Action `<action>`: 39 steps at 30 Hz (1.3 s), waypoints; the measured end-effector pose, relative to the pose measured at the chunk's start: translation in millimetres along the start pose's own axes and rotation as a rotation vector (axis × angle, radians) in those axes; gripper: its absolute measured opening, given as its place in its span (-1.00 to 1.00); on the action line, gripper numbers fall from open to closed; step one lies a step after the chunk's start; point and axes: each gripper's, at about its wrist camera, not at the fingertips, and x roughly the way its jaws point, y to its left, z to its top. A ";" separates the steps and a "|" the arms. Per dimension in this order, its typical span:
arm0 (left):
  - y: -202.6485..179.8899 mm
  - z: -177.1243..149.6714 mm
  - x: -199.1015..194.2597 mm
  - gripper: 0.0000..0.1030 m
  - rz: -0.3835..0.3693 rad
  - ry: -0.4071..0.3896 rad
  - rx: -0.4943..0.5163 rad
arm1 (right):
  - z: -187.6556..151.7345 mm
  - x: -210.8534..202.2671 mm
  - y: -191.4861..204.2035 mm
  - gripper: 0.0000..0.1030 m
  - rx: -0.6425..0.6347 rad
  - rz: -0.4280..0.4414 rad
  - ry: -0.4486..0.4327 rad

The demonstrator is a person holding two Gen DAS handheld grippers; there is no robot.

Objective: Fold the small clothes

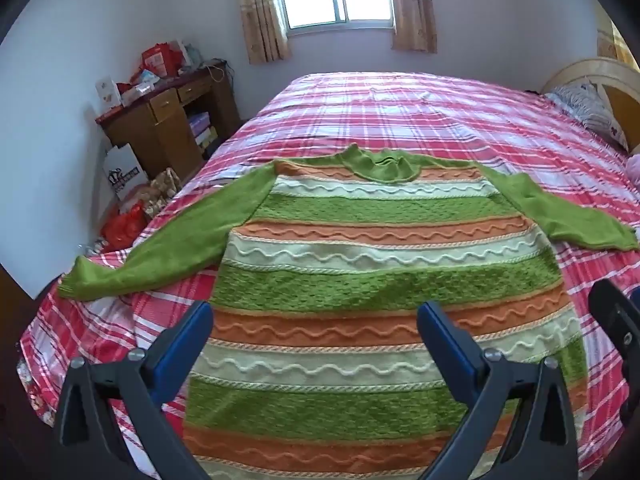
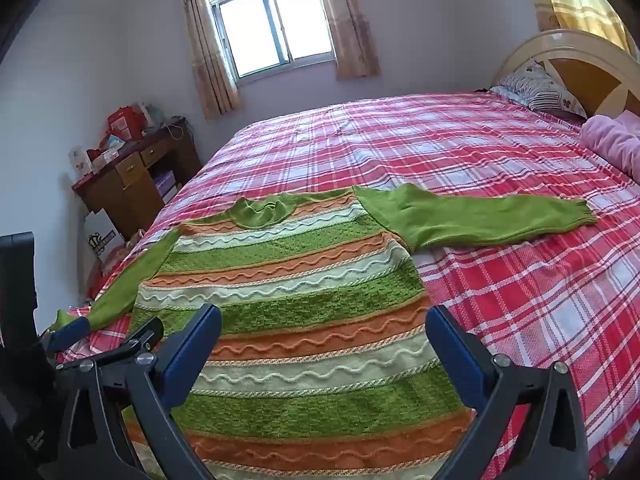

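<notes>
A knitted sweater (image 1: 360, 216) with green, orange and cream stripes lies flat, neck away from me, on the red plaid bed (image 1: 440, 120). Its green sleeves spread out to the left (image 1: 180, 240) and right (image 1: 560, 216). My left gripper (image 1: 314, 320) hovers open above the lower body of the sweater, nothing between its blue pads. My right gripper (image 2: 324, 320) is open too, over the sweater (image 2: 280, 248) near its right lower side. The left gripper (image 2: 106, 334) shows at the left of the right wrist view, beside the left sleeve's cuff (image 2: 64, 318).
A cluttered wooden desk (image 1: 168, 120) stands by the far left wall, with bags (image 1: 124, 224) on the floor beside the bed. A pillow (image 2: 536, 88), a pink blanket (image 2: 616, 140) and the headboard (image 2: 580, 60) are at the right. The bedspread (image 2: 520, 300) stretches wide to the right.
</notes>
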 end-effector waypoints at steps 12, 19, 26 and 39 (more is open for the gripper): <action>7.6 -0.3 -0.8 1.00 -0.007 0.009 -0.011 | -0.9 -0.6 3.5 0.98 -0.006 0.002 0.000; 7.9 -1.7 -0.3 1.00 -0.011 0.014 -0.014 | -0.2 -0.8 3.6 0.98 0.000 0.005 0.004; 7.6 -2.4 -1.2 1.00 -0.016 0.013 -0.015 | -1.1 -0.1 3.7 0.98 -0.002 0.002 0.010; 6.7 -2.1 -3.3 1.00 -0.019 0.021 -0.018 | -1.9 2.2 3.2 0.98 -0.009 -0.019 0.011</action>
